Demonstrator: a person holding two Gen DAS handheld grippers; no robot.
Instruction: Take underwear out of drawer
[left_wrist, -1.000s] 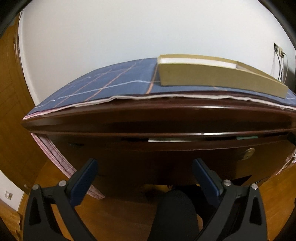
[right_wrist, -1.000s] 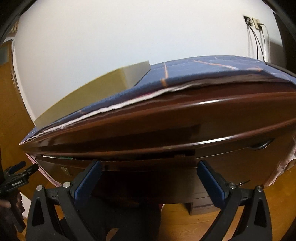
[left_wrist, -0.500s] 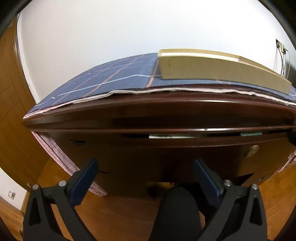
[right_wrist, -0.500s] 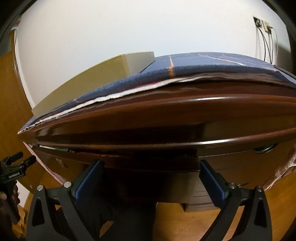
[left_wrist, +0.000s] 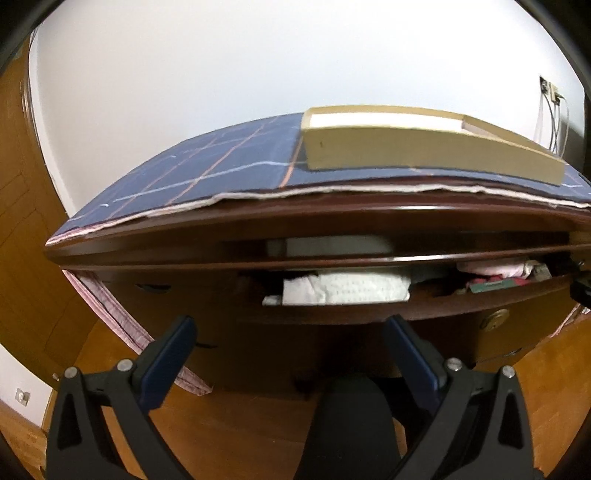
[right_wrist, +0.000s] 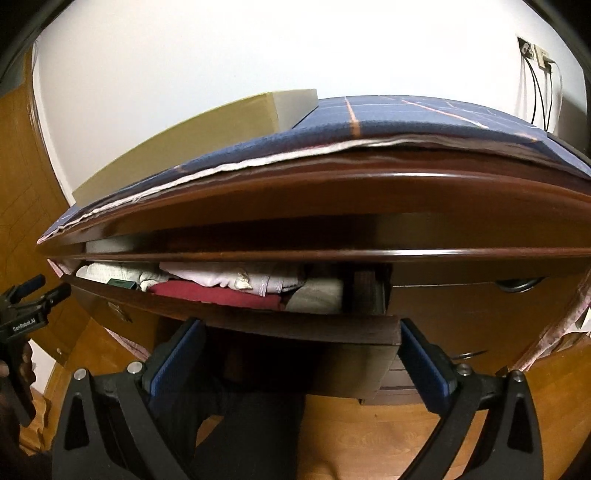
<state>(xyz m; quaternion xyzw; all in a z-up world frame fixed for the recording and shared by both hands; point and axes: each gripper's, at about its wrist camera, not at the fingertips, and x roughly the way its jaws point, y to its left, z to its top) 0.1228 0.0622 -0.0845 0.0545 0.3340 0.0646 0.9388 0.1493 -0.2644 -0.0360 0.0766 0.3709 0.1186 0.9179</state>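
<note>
A dark wooden drawer (left_wrist: 369, 314) (right_wrist: 295, 325) stands pulled partly out under the desk top. Folded clothes lie inside: a white dotted piece (left_wrist: 347, 290), pale pink pieces (left_wrist: 491, 267) (right_wrist: 221, 275), a dark red piece (right_wrist: 221, 295) and a grey-green one (right_wrist: 317, 297). My left gripper (left_wrist: 288, 332) is open and empty, below the drawer front. My right gripper (right_wrist: 301, 332) is open with the drawer's front at its fingertips. I cannot tell which piece is underwear.
A blue checked cloth (left_wrist: 221, 166) covers the desk top, with a shallow cardboard tray (left_wrist: 424, 147) on it. A second drawer with a ring handle (right_wrist: 517, 285) is to the right. A black chair back (left_wrist: 354, 424) is below. Wood floor (left_wrist: 240, 424) and white wall (left_wrist: 221, 74) surround.
The drawer has slid out from a thin slit to a wide gap, so the folded clothes inside now show. Both grippers stay open.
</note>
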